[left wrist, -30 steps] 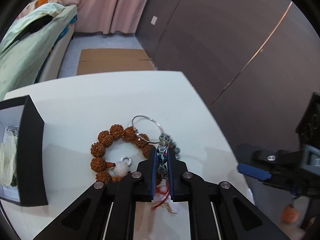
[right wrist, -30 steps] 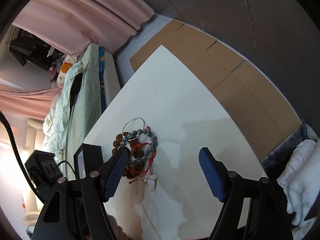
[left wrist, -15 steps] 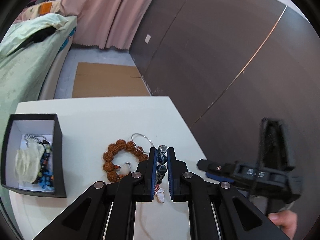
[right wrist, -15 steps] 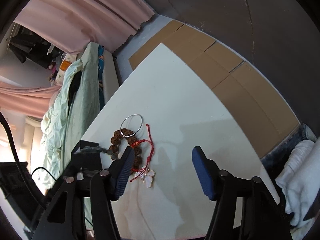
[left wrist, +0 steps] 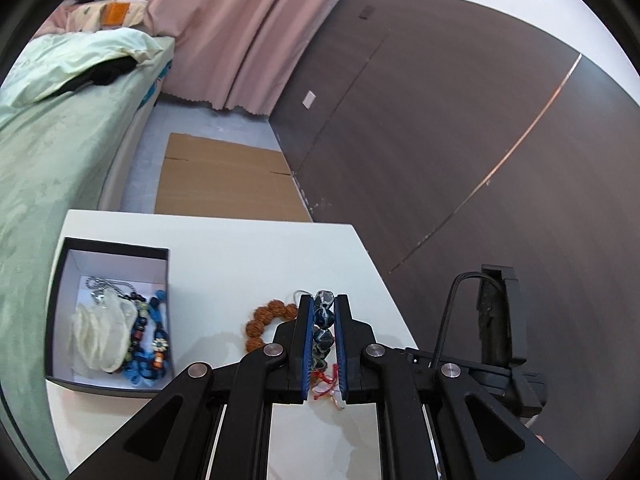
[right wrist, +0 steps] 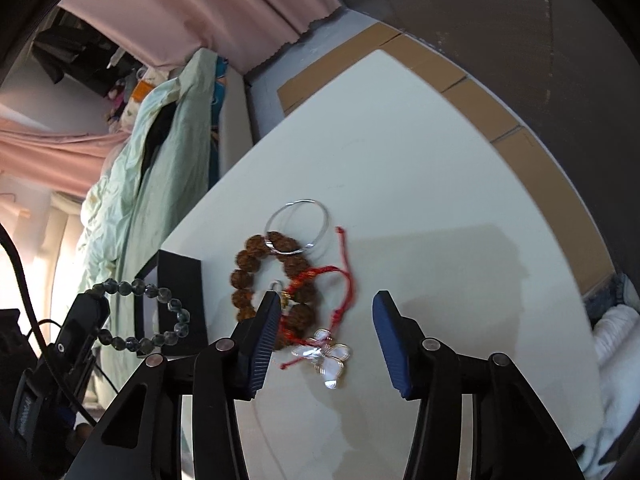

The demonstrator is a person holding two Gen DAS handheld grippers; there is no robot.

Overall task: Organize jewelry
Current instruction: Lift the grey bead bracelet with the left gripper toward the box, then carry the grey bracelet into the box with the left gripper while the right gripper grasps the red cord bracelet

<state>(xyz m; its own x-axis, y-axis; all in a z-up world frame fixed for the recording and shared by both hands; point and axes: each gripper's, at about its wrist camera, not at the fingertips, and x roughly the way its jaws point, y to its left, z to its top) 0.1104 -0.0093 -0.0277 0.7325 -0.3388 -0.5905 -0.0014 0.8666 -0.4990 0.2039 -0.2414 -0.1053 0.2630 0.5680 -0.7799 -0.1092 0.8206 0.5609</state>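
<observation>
left gripper (left wrist: 324, 336): pinching dark bead bracelet (right wrist: 160, 316), off white table (right wrist: 400, 160) | right gripper (right wrist: 324, 332): jaws closing, nothing pinched, over red cord bracelet (right wrist: 340, 280)

Two black two-finger grippers with blue ribbed pads: the left gripper (left wrist: 323, 340) and the right gripper (right wrist: 326, 332). One white table (right wrist: 420, 200). One open black cardboard box with a white lining (left wrist: 116, 249). Outside the box, four pieces of jewelry: one dark grey-blue faceted bead bracelet (right wrist: 160, 322), one brown knobbly seed-bead bracelet (right wrist: 244, 276), one thin silver wire hoop (right wrist: 298, 226), and one red cord bracelet with a silver butterfly charm (right wrist: 344, 280). Inside the box, the tangled pieces cannot be counted surely: one silver chain (left wrist: 98, 283), blue beaded strands, one pale bundle
</observation>
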